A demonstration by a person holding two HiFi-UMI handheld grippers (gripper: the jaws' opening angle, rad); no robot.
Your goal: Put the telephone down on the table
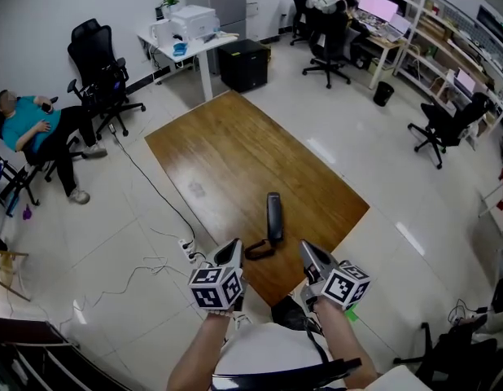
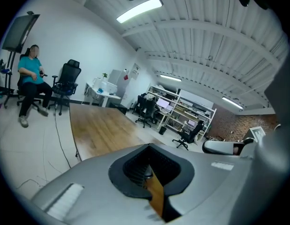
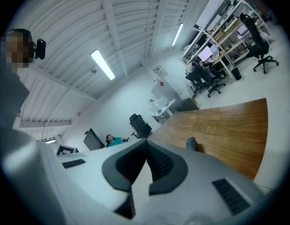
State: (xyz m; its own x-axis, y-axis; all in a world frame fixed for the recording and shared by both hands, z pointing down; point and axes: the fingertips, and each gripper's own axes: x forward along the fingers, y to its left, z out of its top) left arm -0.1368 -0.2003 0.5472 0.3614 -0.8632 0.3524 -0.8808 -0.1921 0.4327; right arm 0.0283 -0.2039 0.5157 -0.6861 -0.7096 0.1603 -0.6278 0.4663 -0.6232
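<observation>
Lying flat on the wooden table (image 1: 227, 153), the black telephone (image 1: 273, 216) is resting near the close edge, with a dark loop (image 1: 260, 251), maybe its cord, curling beside it. Nothing is holding it, so I think the job is about done. The left gripper (image 1: 232, 249) is hovering just by the loop with its jaws pressed together and nothing between them. The right gripper (image 1: 311, 255) is hanging on the other side, jaws together and empty too. Both are floating apart from the telephone, I guess so they are not bumping it.
</observation>
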